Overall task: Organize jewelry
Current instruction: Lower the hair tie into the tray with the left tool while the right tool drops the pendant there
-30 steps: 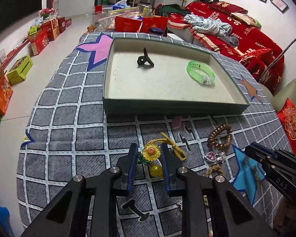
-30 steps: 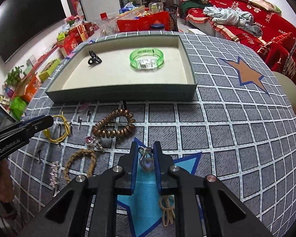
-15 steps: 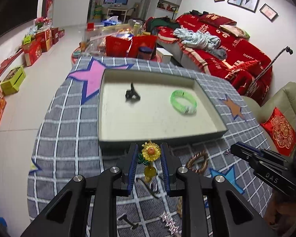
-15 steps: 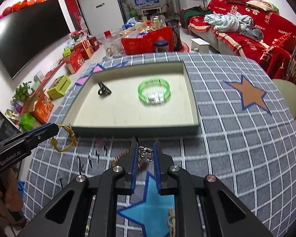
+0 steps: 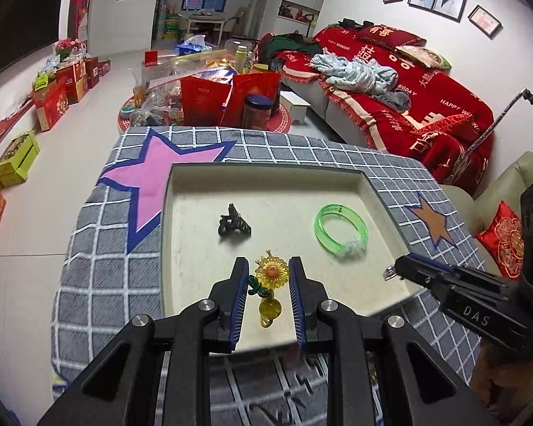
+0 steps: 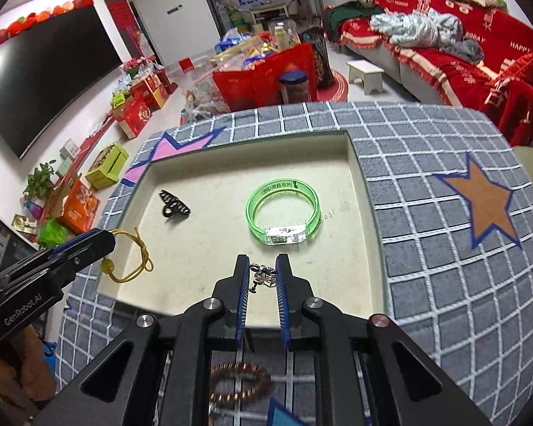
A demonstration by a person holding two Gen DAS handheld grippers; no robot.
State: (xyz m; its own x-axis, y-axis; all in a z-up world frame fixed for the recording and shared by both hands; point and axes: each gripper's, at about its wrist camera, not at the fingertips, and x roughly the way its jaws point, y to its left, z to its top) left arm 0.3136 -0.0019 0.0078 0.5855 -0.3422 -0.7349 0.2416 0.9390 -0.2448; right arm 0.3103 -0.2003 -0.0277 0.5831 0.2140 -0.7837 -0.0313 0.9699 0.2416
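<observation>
Round table (image 5: 99,277) is covered with a grey grid cloth bearing star patches. A shallow cream-lined tray (image 5: 266,172) is set on it, presumably as the collecting place.

In the tray: green bangle (image 6: 283,213) at the right, faint print on its band unreadable; black hair clip (image 5: 233,222) to the left.

Left gripper (image 5: 268,277) is held over the tray's near edge, jaws closed on a sunflower charm (image 5: 270,272) with yellow cord. "GenRobot.AI" is read on its body.

Right gripper (image 6: 262,275), marked "DAS", is clamped on a small silver trinket (image 6: 261,277), likely for release inside. Copper bead bracelet (image 6: 240,383) is left on the cloth.
</observation>
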